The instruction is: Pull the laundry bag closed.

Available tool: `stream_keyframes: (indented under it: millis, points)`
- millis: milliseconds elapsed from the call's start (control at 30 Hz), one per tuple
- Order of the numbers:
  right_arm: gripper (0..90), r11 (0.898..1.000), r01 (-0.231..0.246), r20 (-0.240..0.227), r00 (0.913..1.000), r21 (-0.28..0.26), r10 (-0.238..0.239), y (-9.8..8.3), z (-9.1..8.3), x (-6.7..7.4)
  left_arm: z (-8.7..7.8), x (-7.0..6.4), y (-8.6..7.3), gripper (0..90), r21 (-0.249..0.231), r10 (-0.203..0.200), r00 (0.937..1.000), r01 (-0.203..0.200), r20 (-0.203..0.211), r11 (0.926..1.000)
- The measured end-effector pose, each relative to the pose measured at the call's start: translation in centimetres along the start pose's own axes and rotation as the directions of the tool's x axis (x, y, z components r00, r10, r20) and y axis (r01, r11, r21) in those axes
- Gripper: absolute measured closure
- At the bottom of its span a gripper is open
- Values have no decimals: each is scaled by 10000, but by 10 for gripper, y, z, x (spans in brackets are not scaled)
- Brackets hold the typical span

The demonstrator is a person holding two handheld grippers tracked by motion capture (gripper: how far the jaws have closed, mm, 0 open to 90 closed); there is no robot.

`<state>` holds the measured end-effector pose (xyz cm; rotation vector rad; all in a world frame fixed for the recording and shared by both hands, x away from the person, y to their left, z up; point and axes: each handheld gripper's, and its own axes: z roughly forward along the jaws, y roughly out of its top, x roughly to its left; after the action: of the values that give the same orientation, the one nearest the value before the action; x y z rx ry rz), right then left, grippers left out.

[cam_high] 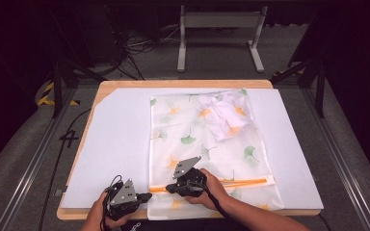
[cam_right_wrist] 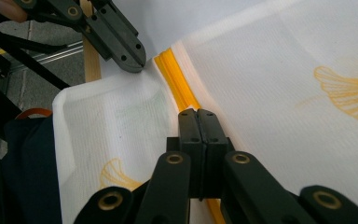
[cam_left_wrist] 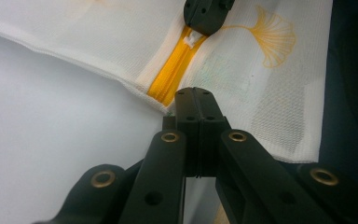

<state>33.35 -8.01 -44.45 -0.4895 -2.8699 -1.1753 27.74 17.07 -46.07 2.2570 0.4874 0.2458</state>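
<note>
A white mesh bag [cam_high: 207, 144] printed with ginkgo leaves lies flat on the white sheet, and crumpled white cloth [cam_high: 224, 115] shows inside its far end. Across its near end runs an orange zipper [cam_high: 241, 182]. My left gripper [cam_high: 147, 196] is shut on the bag's left edge, right at the zipper's end [cam_left_wrist: 170, 77]; its jaws [cam_left_wrist: 193, 91] are pressed together there. My right gripper [cam_high: 169, 188] sits just to the right, shut on the white zipper pull [cam_left_wrist: 193, 39]. In the right gripper view its jaws [cam_right_wrist: 198, 112] lie closed over the zipper [cam_right_wrist: 175, 79], with the left gripper [cam_right_wrist: 133, 63] close ahead.
The white sheet [cam_high: 115, 144] covers a wooden tabletop [cam_high: 183, 83] and lies bare to the left and right of the bag. Beyond the table stand a metal frame [cam_high: 219, 33] and loose cables [cam_high: 135, 48] on the grey floor. A dark sleeve [cam_right_wrist: 28, 177] lies under the bag's near corner.
</note>
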Motion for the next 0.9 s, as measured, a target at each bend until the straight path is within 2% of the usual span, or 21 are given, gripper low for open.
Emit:
stream_keyframes:
  millis: [467, 900]
  points:
    - [900, 9997, -229, 422, 9989, 111, 224, -15, -20, -9, 0, 0, 0, 900, 12, -61, 10000, 61, 61, 10000]
    - [900, 9988, -469, 722, 9963, 170, 456, -31, -38, -16, 0, 1, 0, 900, 37, 60, 10000, -60, 40, 10000]
